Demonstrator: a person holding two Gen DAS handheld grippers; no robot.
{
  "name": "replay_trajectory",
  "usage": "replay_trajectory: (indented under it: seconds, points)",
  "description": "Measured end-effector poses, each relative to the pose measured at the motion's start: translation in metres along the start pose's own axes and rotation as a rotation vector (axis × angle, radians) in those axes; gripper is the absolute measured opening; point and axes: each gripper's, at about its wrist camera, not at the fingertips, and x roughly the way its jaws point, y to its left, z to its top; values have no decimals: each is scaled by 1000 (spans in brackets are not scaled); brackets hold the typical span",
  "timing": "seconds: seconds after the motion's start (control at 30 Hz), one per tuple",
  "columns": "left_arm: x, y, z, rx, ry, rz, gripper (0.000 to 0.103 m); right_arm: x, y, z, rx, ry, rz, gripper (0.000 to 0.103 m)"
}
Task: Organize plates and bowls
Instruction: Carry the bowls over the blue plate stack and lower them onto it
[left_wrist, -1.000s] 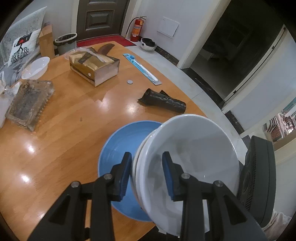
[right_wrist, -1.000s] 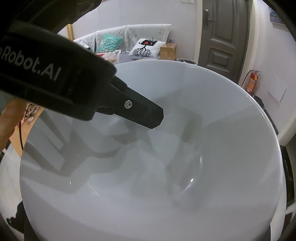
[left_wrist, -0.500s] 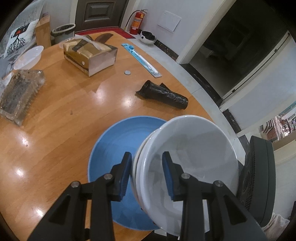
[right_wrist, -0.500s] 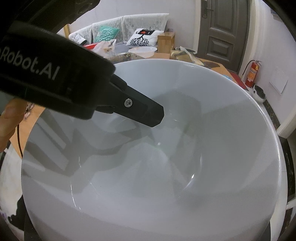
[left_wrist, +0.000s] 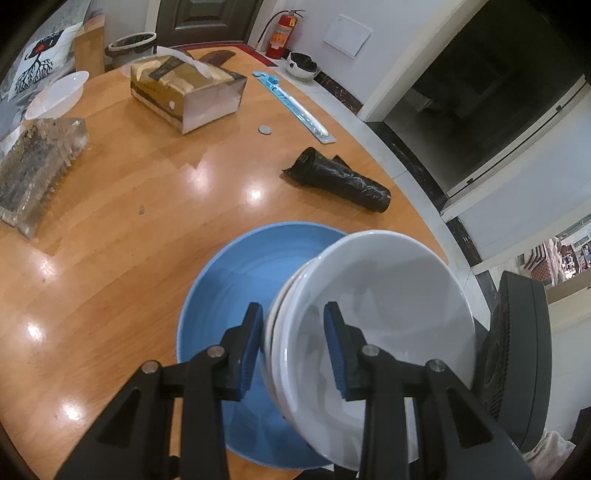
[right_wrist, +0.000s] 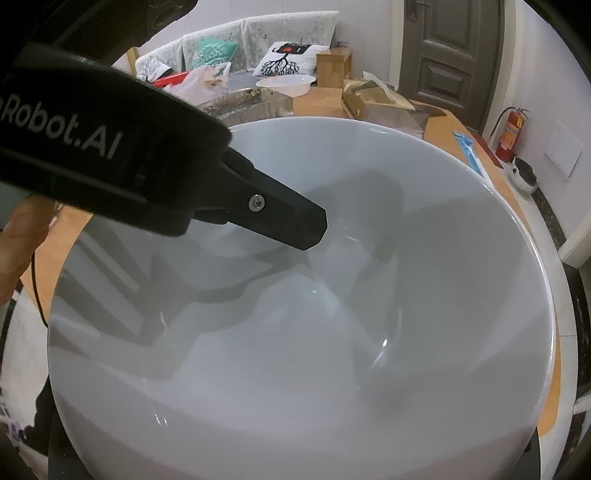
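Note:
My left gripper (left_wrist: 291, 306) is shut on the near rim of a stack of white bowls (left_wrist: 388, 314), one blue pad inside and one outside. The stack hangs tilted over the right part of a blue plate (left_wrist: 229, 295) that lies on the round wooden table (left_wrist: 129, 240). In the right wrist view the top white bowl (right_wrist: 332, 332) fills nearly the whole picture, with one black finger of the left gripper (right_wrist: 295, 221) reaching into it. The right gripper's black body (left_wrist: 517, 350) shows just beyond the bowls; its fingers are hidden under them.
A gold tissue box (left_wrist: 184, 92), a rolled black bag (left_wrist: 340, 181), a blue packaged toothbrush (left_wrist: 295, 105), a coin (left_wrist: 265, 129), a glass tray (left_wrist: 33, 162) and a small white bowl (left_wrist: 55, 94) lie farther back. The table edge curves close on the right. A hand (right_wrist: 14, 240) holds the left gripper.
The left gripper has sunk with the bowl stack toward the blue plate, which looks larger and closer. Its grip is unchanged. More of the table shows above the bowl's rim in the right wrist view.

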Motion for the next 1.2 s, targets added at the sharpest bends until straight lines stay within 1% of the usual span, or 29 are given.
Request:
replay_trajectory:
  seconds: [0.43, 0.7, 0.93, 1.03, 1.13, 1.2]
  points:
    - [1, 1, 1, -2, -5, 8, 29, 9, -8, 2, 12, 16, 16, 102]
    - [1, 2, -2, -19, -11, 12, 29, 10, -9, 1, 7, 17, 7, 102]
    - [-2, -1, -4, -9, -12, 33, 30, 5, -7, -1, -10, 13, -20, 102]
    - [-5, -3, -5, -9, -14, 37, 33, 2, -8, -3, -7, 11, -21, 102]
    - [-11, -6, -6, -4, -23, 51, 39, -1, -10, -4, 4, 7, -19, 102]
    - [-15, -9, -8, 0, -25, 56, 40, -5, -10, -4, 8, 3, -22, 102]
